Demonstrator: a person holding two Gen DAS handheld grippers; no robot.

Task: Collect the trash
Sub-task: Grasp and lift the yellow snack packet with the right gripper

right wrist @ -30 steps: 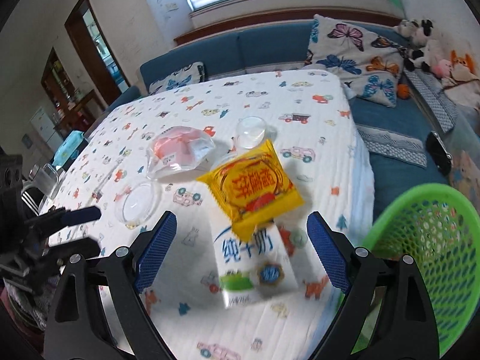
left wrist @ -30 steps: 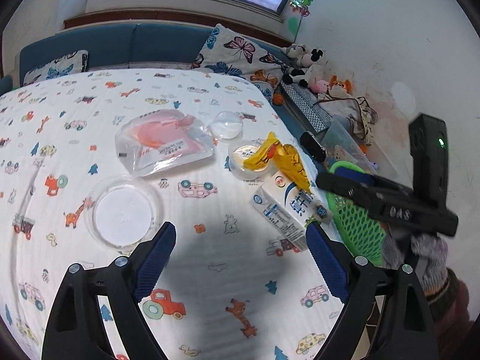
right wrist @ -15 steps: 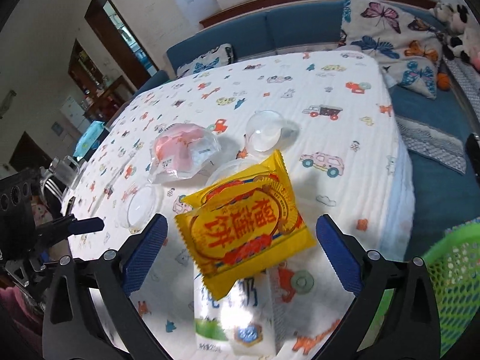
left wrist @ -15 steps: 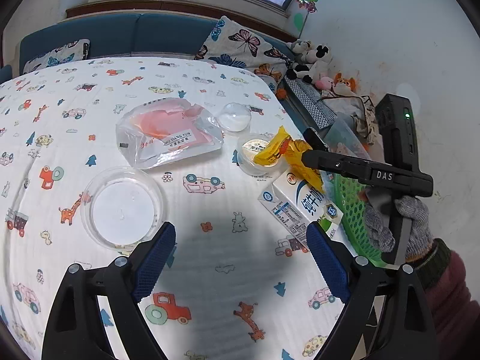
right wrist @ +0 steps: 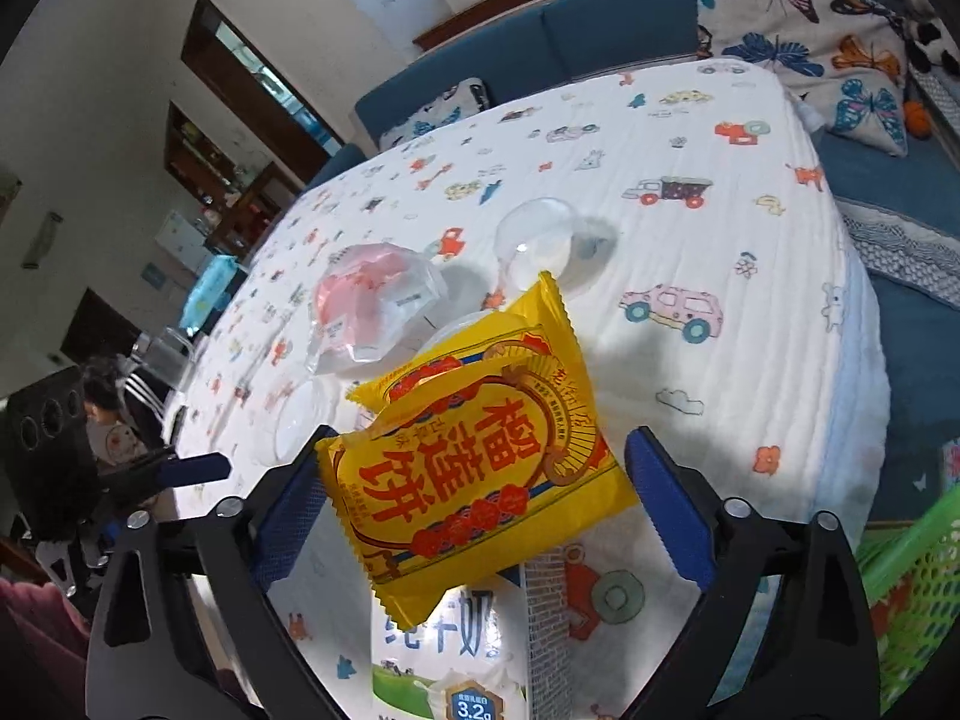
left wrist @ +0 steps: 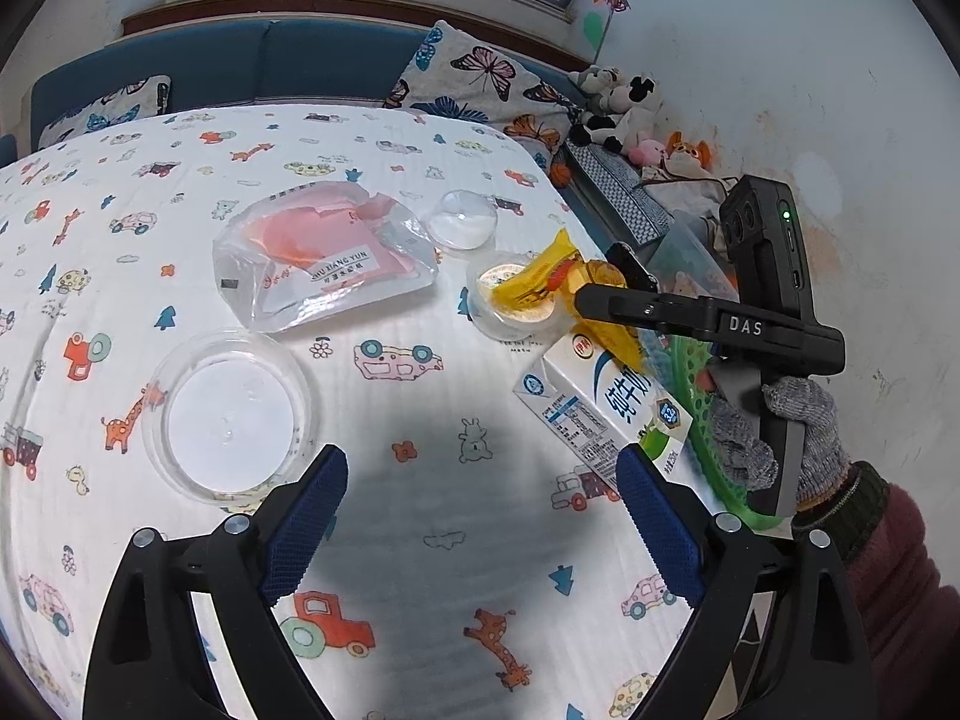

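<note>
2 labels — "3.2g" on milk carton (right wrist: 456, 660), "DAS" on right tongs (left wrist: 606, 294).

Snack packet (right wrist: 480, 468) lay atop milk carton (left wrist: 600, 414) | basket (left wrist: 708, 420) just right of carton | dish (left wrist: 231, 414) far left

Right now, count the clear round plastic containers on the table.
3: a wide dish nearest the left gripper, a small dome lid farther back, and a cup under the yellow wrapper.
</note>
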